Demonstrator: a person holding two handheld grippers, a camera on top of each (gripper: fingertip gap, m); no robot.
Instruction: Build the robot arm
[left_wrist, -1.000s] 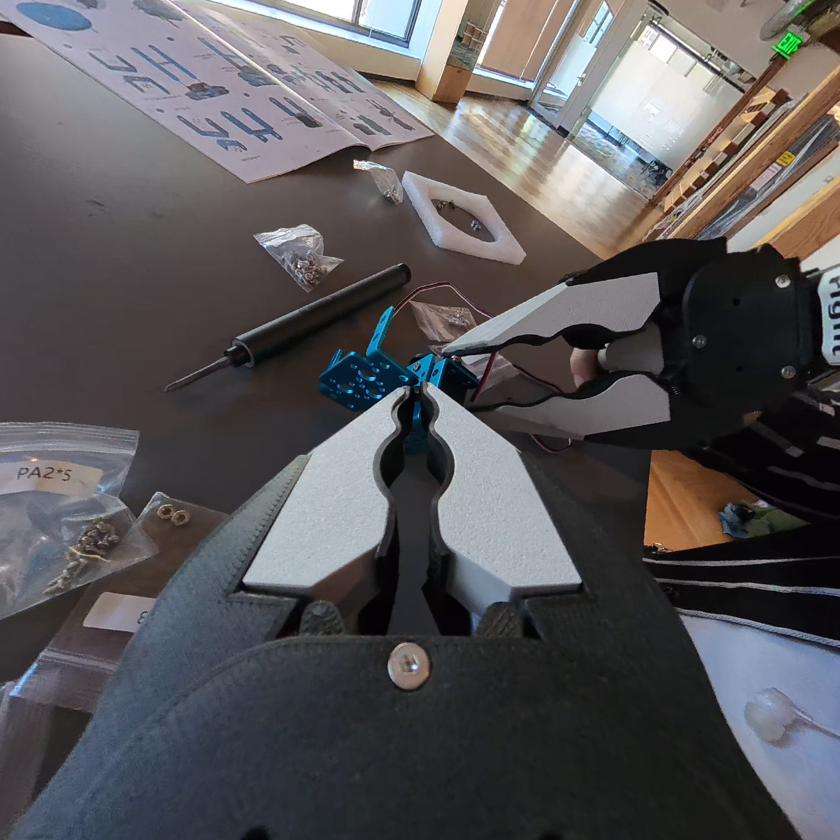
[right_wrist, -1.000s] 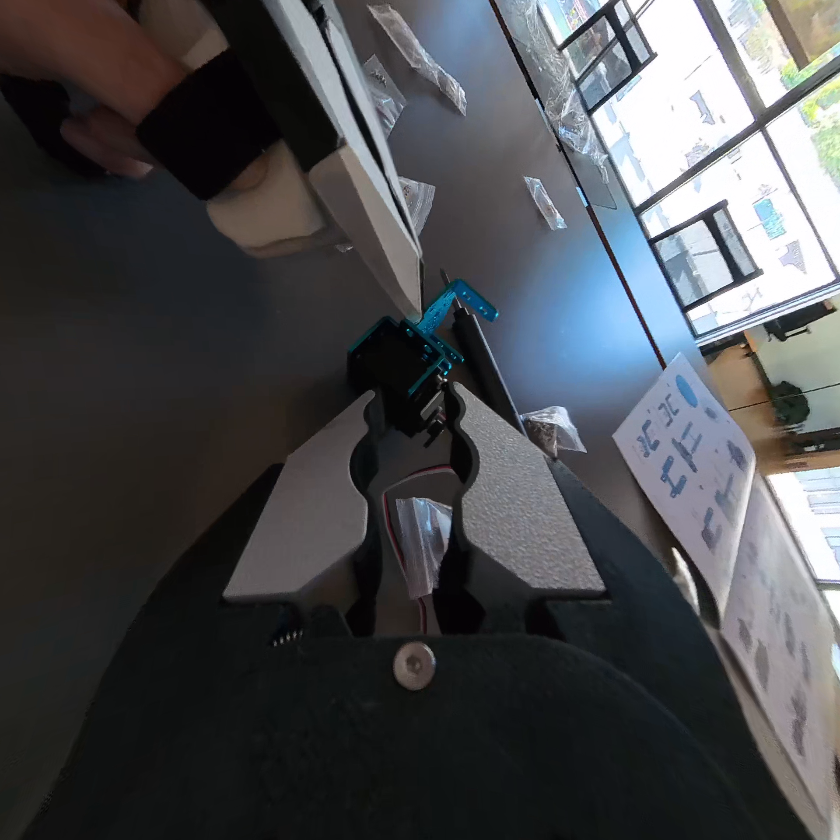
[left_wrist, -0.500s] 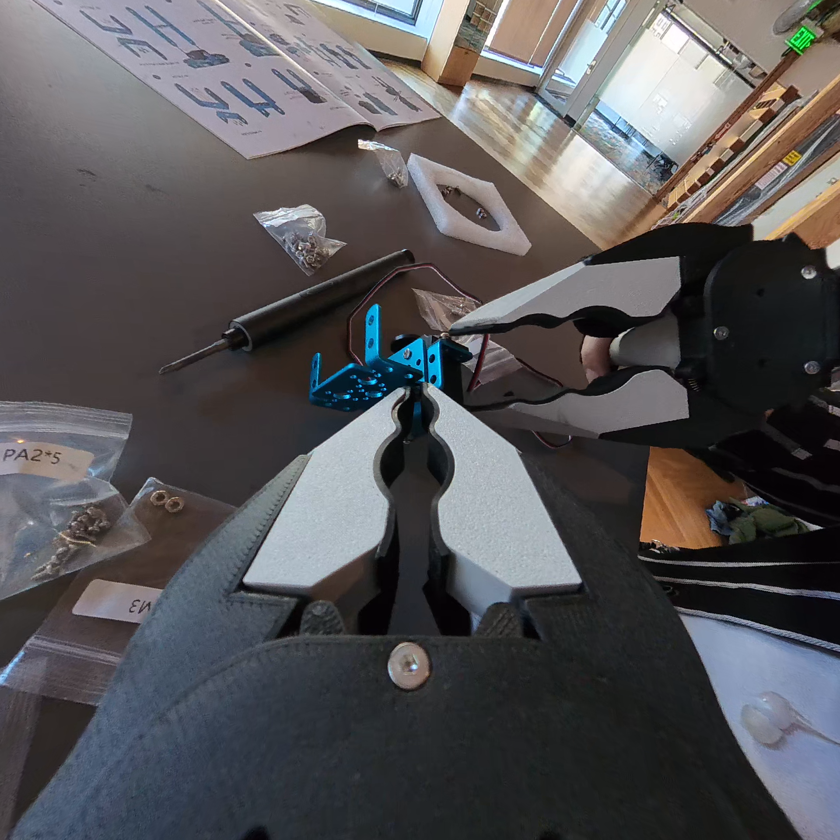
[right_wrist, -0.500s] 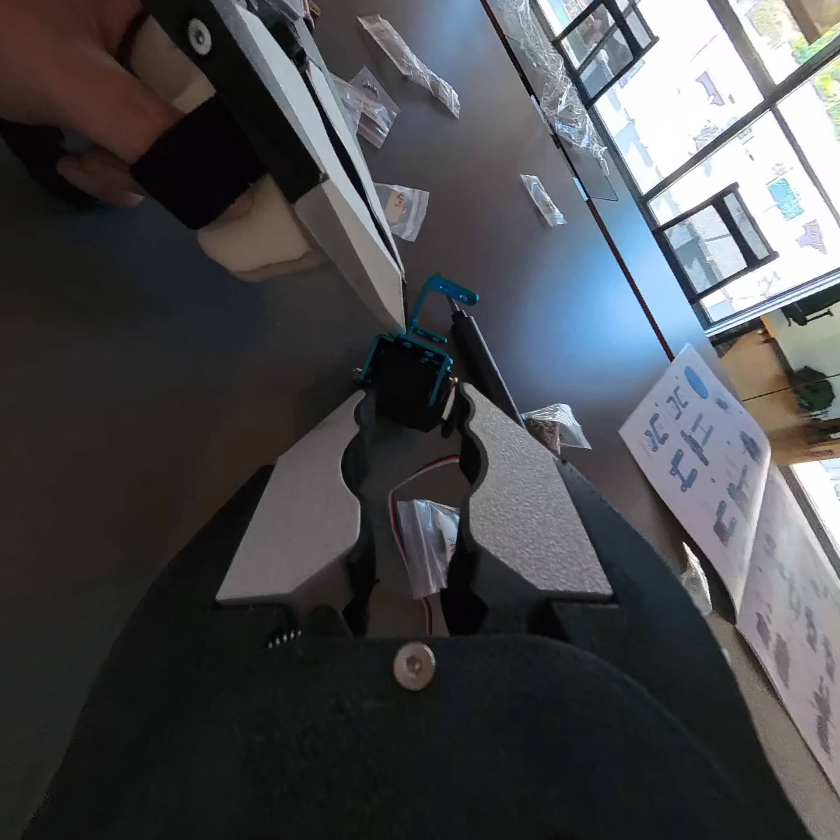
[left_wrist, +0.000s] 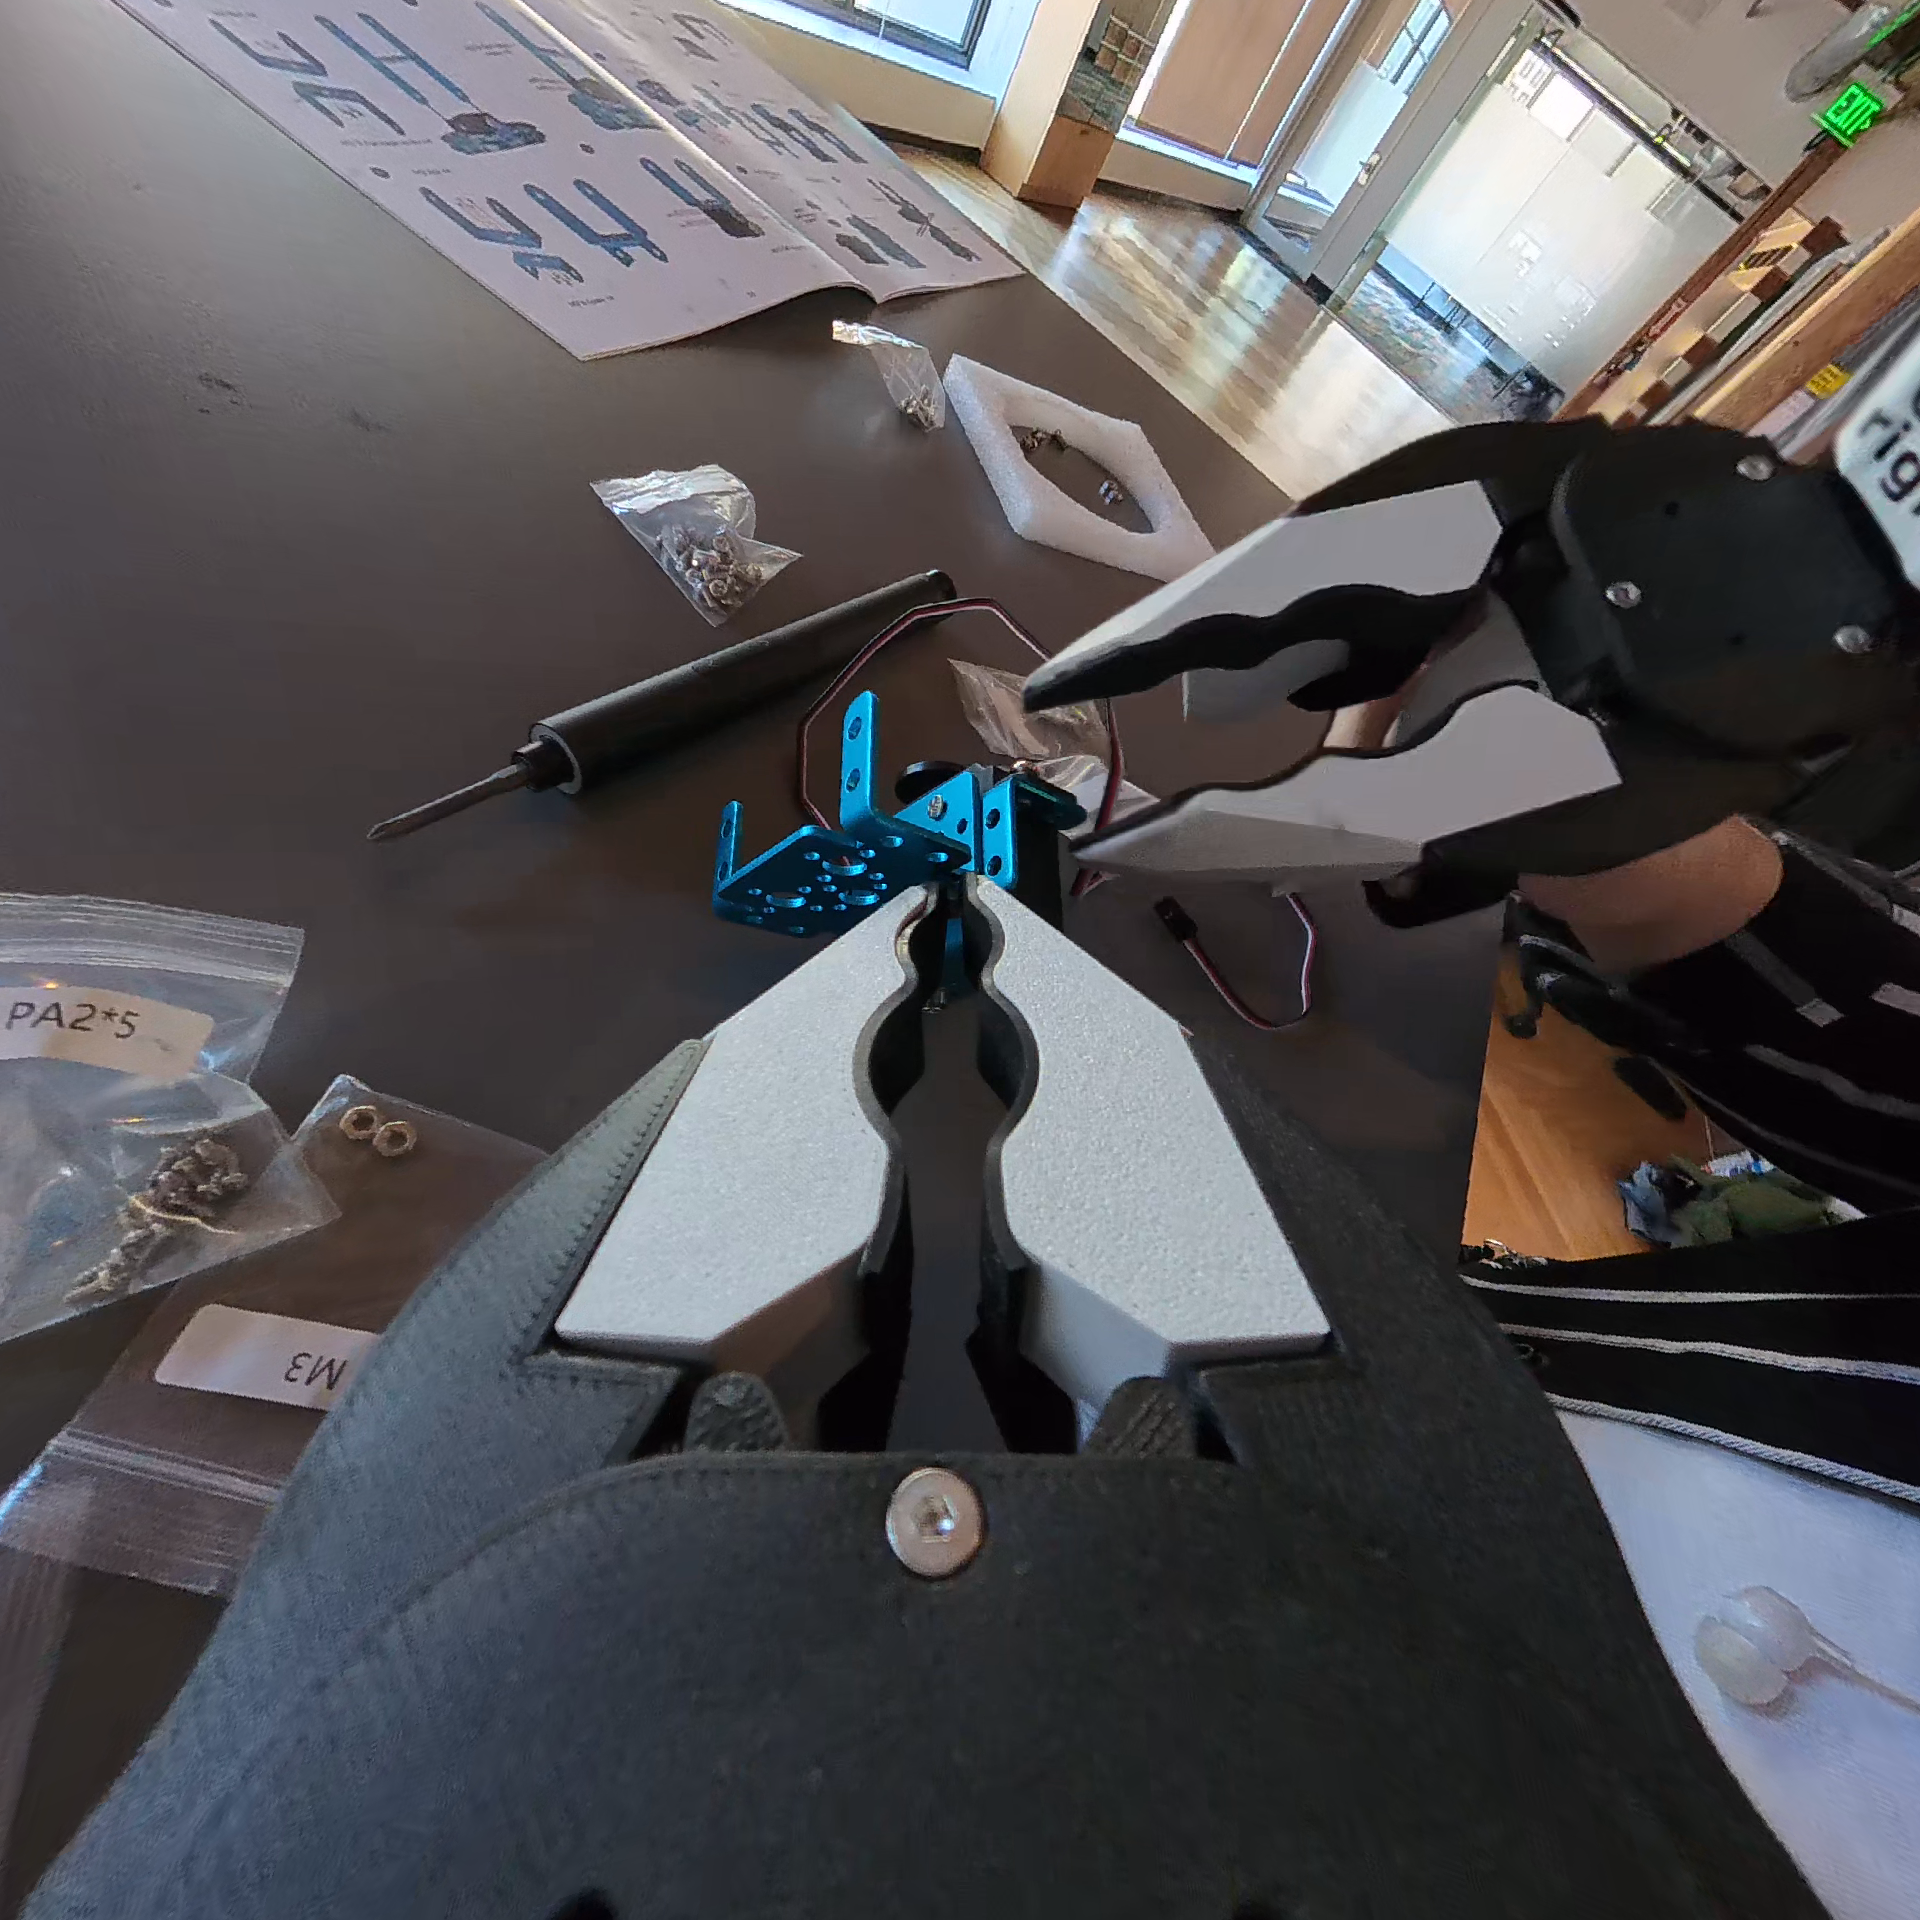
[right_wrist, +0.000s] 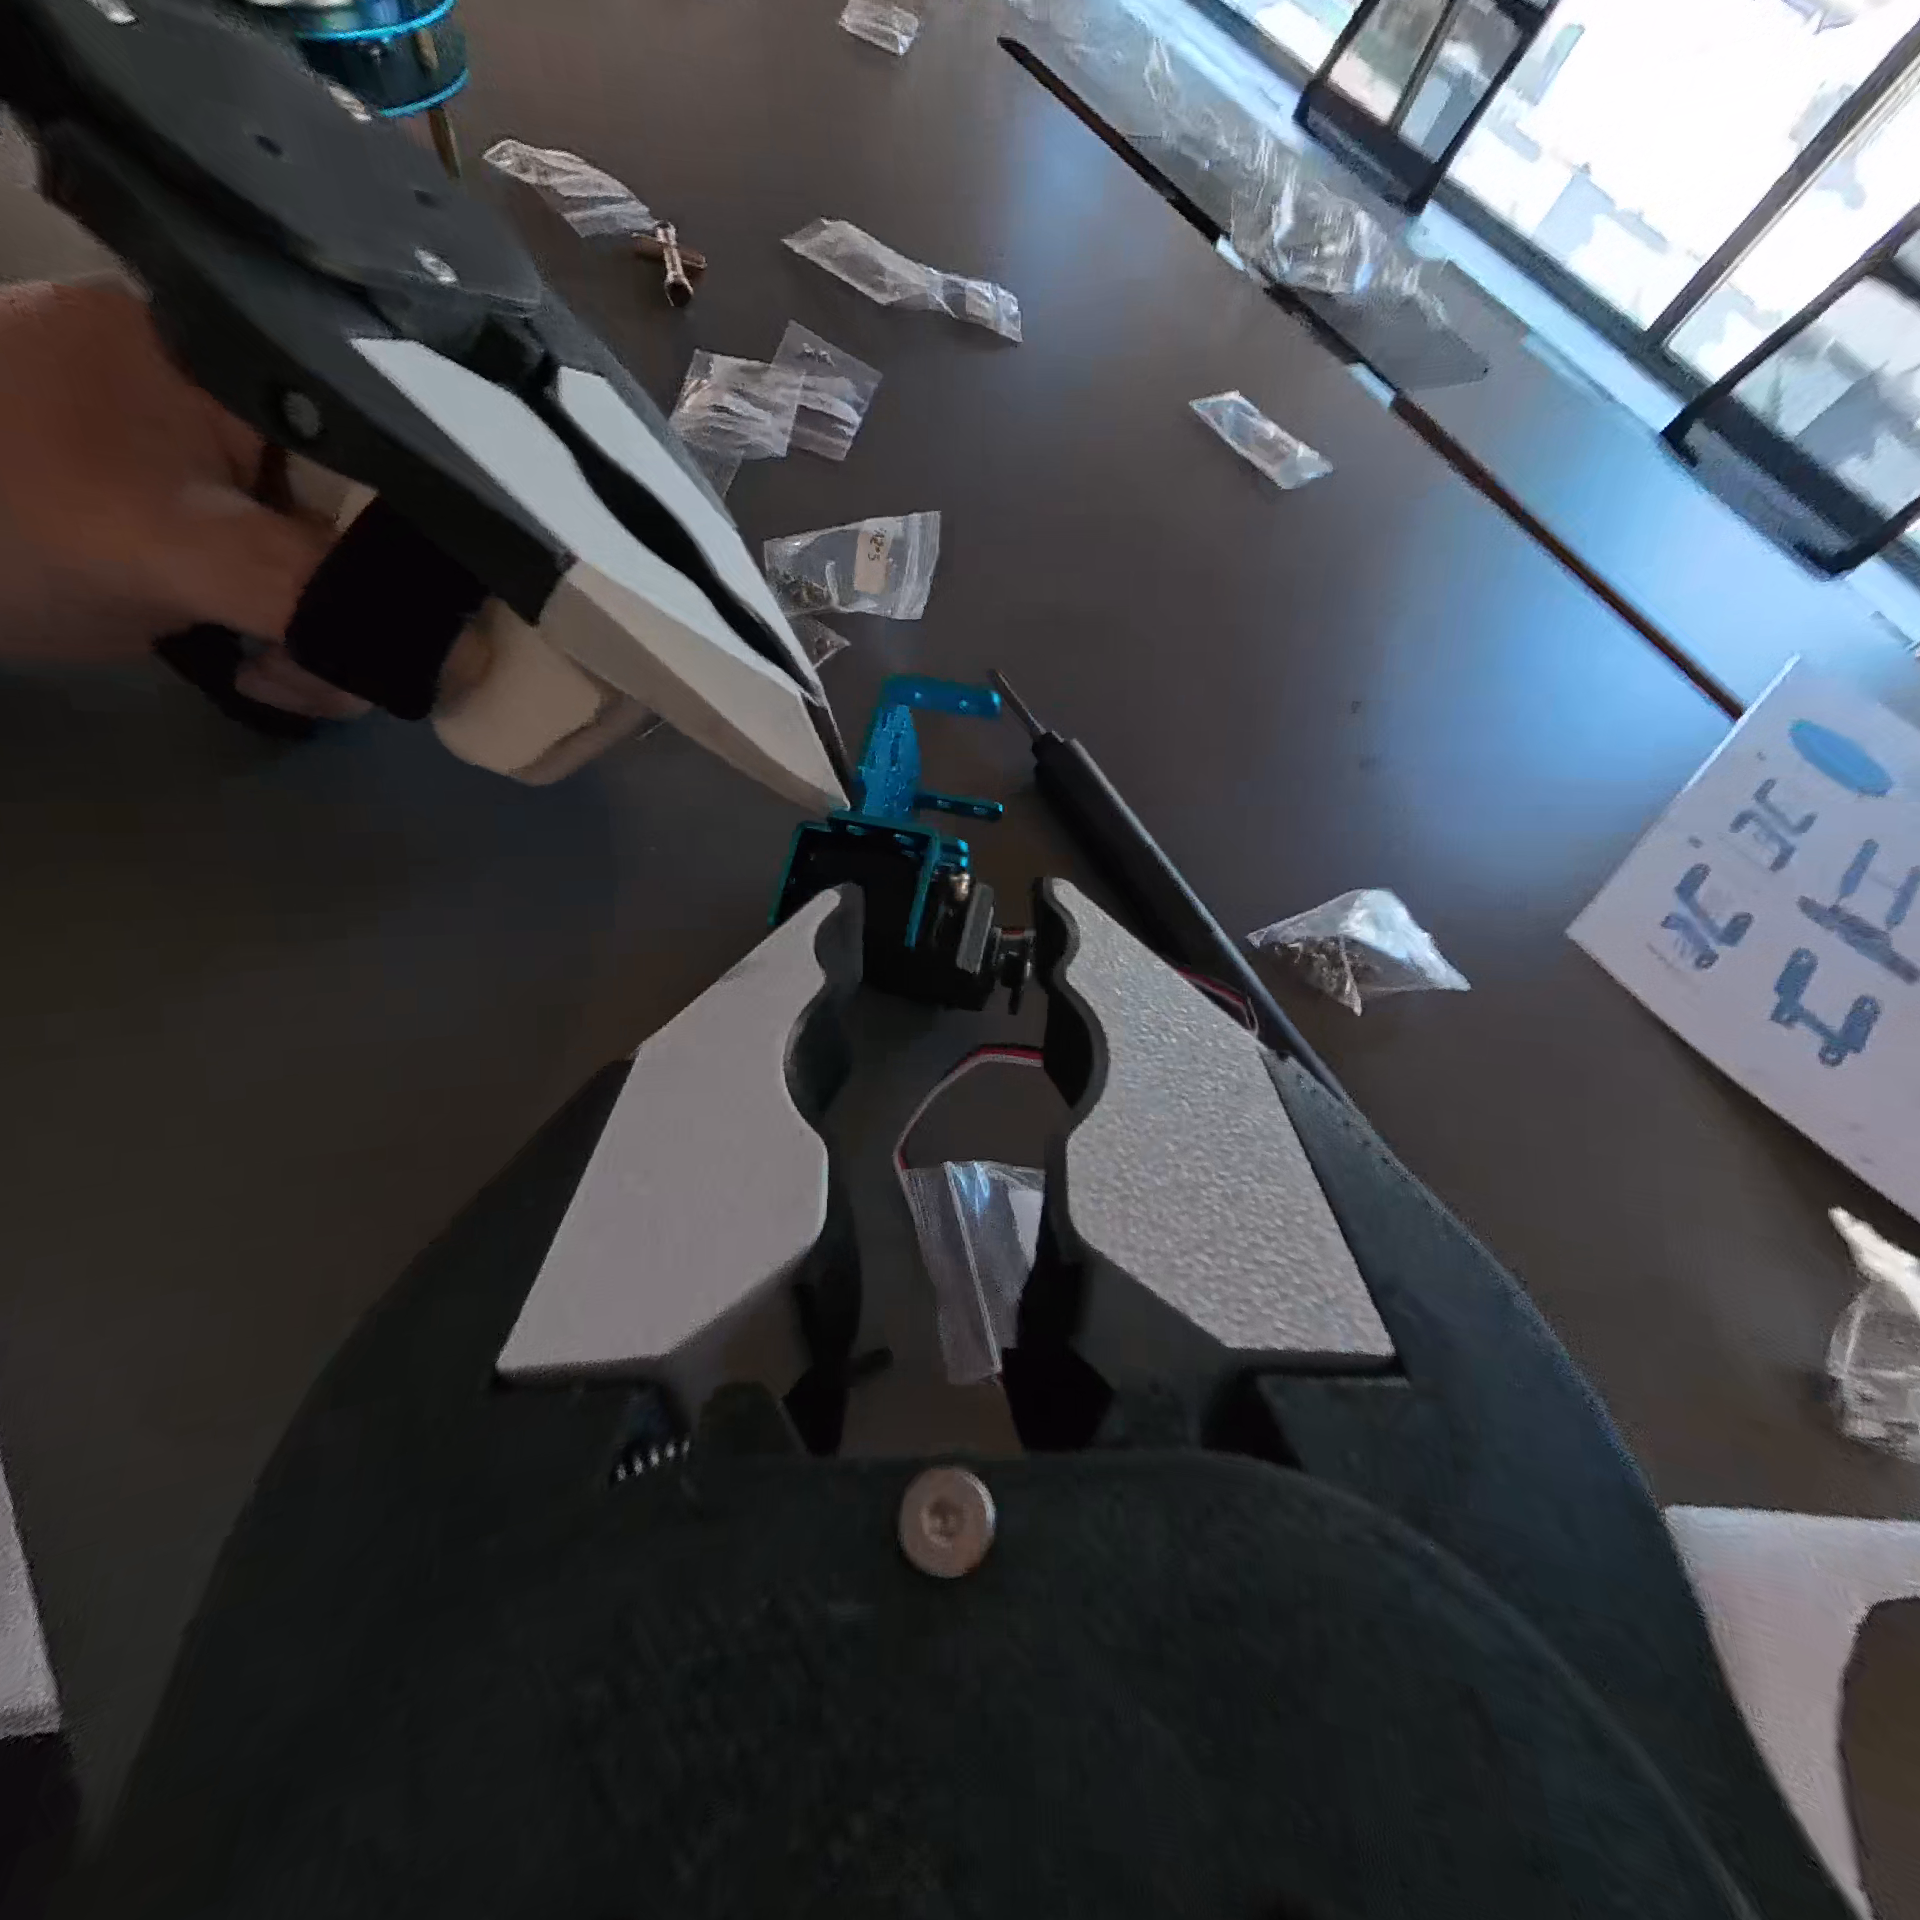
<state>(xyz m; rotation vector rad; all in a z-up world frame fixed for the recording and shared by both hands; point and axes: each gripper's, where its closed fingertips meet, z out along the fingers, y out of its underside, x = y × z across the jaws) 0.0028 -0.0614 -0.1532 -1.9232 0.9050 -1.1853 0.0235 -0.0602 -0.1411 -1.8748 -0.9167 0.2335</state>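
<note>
The left gripper (left_wrist: 951, 899) was seen closed, its tips pinched on the near edge of the blue bracket assembly (left_wrist: 847, 847), which was held just above the dark table (left_wrist: 312, 623). A black servo (right_wrist: 935, 935) was fixed in the bracket's far end. The right gripper (right_wrist: 935, 909) was spread open, its fingers set on either side of that servo without being pressed on it. A red-and-white wire (left_wrist: 1262, 987) was trailed from the servo across the table to the right of the left gripper. Beyond the bracket a black screwdriver (left_wrist: 717, 686) was laid, with a bag of screws (left_wrist: 696, 535) and a white foam frame (left_wrist: 1070, 478) farther off. An open instruction booklet (left_wrist: 582, 177) was spread at the far left. Labelled zip bags (left_wrist: 114, 1101) were lying close on the left.
</note>
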